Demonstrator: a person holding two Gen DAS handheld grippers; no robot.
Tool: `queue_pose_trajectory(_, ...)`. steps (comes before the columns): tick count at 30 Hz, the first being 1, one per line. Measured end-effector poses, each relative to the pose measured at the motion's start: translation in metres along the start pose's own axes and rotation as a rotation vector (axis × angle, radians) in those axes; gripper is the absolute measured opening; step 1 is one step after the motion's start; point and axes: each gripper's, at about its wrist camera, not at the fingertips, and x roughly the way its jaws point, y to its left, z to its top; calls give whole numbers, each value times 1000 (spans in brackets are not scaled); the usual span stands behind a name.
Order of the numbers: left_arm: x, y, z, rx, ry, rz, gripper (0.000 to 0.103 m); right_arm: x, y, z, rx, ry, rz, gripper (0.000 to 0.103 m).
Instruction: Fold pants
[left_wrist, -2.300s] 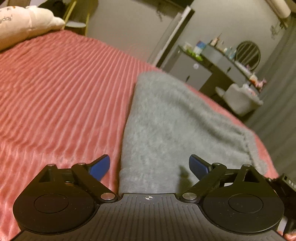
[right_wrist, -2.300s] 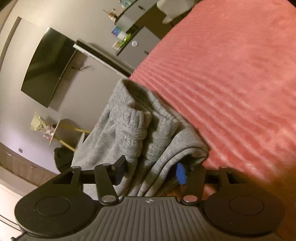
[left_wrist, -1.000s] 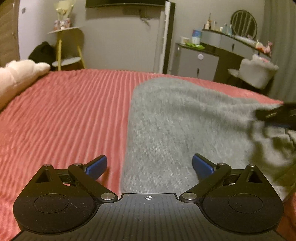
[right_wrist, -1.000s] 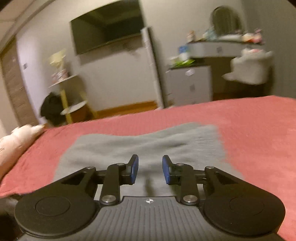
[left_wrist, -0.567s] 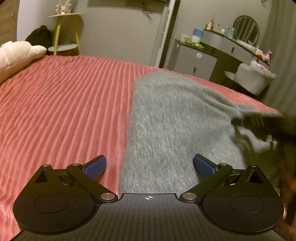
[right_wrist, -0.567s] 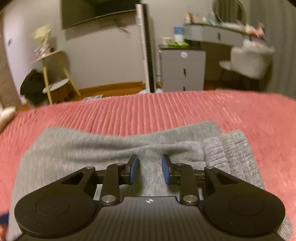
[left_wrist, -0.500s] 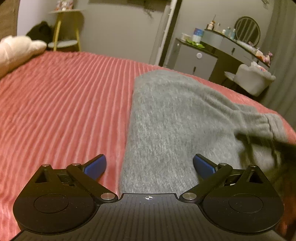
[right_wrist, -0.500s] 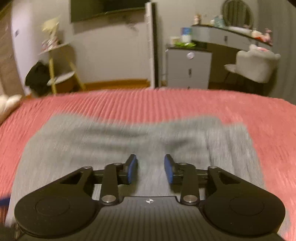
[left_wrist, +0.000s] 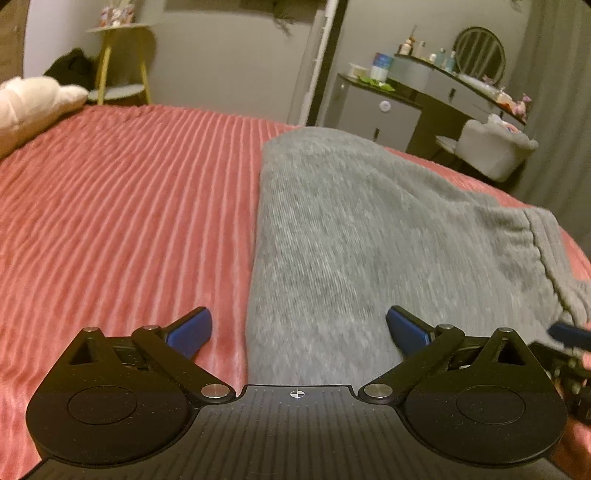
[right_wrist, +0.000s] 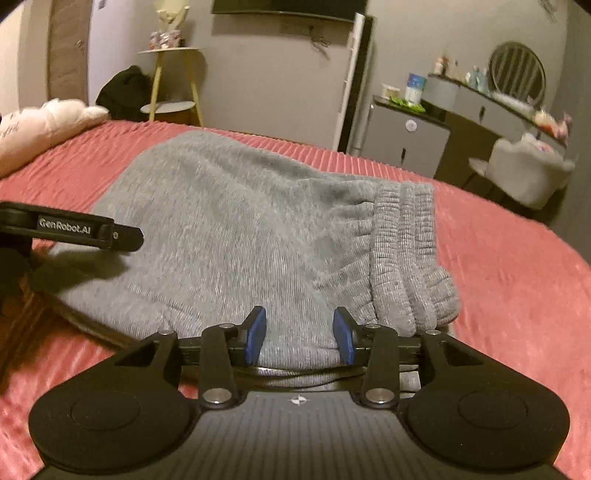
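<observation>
A couple of seconds ago the right claw (right_wrist: 299, 334) was clamped on a bunched handful of the grey pants (right_wrist: 236, 236), lifted off the bed (right_wrist: 517, 280). Since then it has let go: half a second back its blue pads were close together over the cloth, and now they stand moderately apart with nothing between them, low over the near edge of the bundle. The pants lie flat on the red ribbed bedspread, doubled over, with the ribbed waistband (right_wrist: 406, 243) stacked at the right of the frame. I judge that a fold has just been laid down and released, so what is left is likely one more fold or some smoothing.

The left claw (left_wrist: 297, 328) has stayed wide apart throughout, empty, poised over the near left edge of the pants (left_wrist: 351, 236), one pad over bare bedspread (left_wrist: 110, 206).

The right wrist view shows the waistband layers and the whole width of the bundle, plus the left tool's body (right_wrist: 70, 230) at middle left. The left wrist view shows only one straight folded edge running up the centre, the waistband (left_wrist: 546, 251) at the far right, and a blue tip of the other claw at the lower right edge
</observation>
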Motion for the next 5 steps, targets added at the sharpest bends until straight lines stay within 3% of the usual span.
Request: queue_pose_trajectory(5, -21, -2, -13, 47, 10, 28, 103, -19, -4, -2, 46, 24, -40, 43)
